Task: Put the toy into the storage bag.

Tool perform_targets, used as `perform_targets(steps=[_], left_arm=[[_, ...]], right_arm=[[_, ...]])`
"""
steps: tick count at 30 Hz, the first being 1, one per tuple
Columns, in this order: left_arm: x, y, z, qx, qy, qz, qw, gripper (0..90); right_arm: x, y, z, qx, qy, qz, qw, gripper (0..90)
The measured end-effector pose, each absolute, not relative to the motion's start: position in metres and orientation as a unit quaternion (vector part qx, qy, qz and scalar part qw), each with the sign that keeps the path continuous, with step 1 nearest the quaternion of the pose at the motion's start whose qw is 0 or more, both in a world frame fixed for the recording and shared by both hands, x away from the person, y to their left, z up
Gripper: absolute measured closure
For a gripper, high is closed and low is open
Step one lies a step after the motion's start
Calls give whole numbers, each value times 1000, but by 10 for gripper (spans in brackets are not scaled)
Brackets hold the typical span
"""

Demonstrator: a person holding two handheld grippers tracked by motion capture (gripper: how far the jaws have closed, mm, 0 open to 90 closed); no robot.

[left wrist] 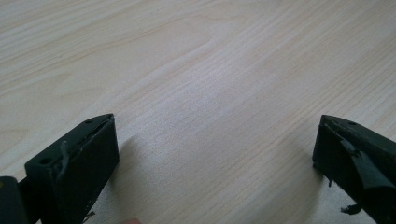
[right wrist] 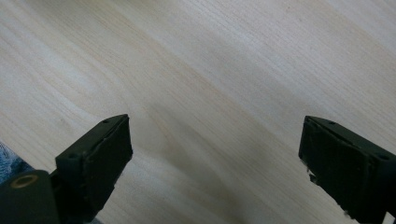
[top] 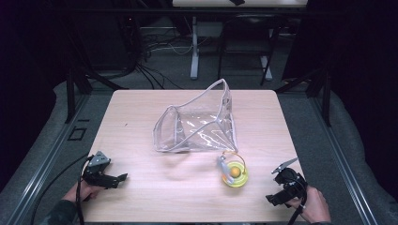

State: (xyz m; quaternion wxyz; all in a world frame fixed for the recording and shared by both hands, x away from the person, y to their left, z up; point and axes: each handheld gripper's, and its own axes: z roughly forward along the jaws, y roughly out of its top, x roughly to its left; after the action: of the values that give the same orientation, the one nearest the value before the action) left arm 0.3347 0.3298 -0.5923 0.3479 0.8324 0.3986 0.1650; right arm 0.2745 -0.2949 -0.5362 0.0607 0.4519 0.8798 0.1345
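Both my left tongs (top: 123, 177) and right tongs (top: 269, 198) stand open, empty. The toy (top: 233, 172) lies beside the clear pouch (top: 197, 123). Risk: it rolls when nudged; the limp pouch mouth may collapse.

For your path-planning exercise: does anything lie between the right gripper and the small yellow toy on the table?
Nothing visible does. Bare tabletop separates the right gripper from the yellow toy; the clear plastic pouch lies beyond the toy.
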Motion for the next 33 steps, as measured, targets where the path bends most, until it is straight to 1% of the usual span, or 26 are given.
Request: perform_targets(steps=[15, 21, 23, 27, 33], left_arm=[[335, 330, -592, 833, 398, 165, 348, 3], [335, 330, -592, 833, 398, 165, 348, 3], [335, 330, -592, 832, 398, 165, 348, 3], [334, 329, -592, 831, 400, 166, 348, 3], [334, 329, -592, 831, 401, 166, 348, 3]], right_arm=[[276, -289, -531, 442, 885, 138, 55, 86], [276, -281, -526, 437, 885, 147, 66, 100], [278, -281, -524, 430, 890, 139, 62, 99], [278, -277, -520, 432, 886, 156, 70, 95], [283, -270, -515, 421, 891, 151, 73, 93]])
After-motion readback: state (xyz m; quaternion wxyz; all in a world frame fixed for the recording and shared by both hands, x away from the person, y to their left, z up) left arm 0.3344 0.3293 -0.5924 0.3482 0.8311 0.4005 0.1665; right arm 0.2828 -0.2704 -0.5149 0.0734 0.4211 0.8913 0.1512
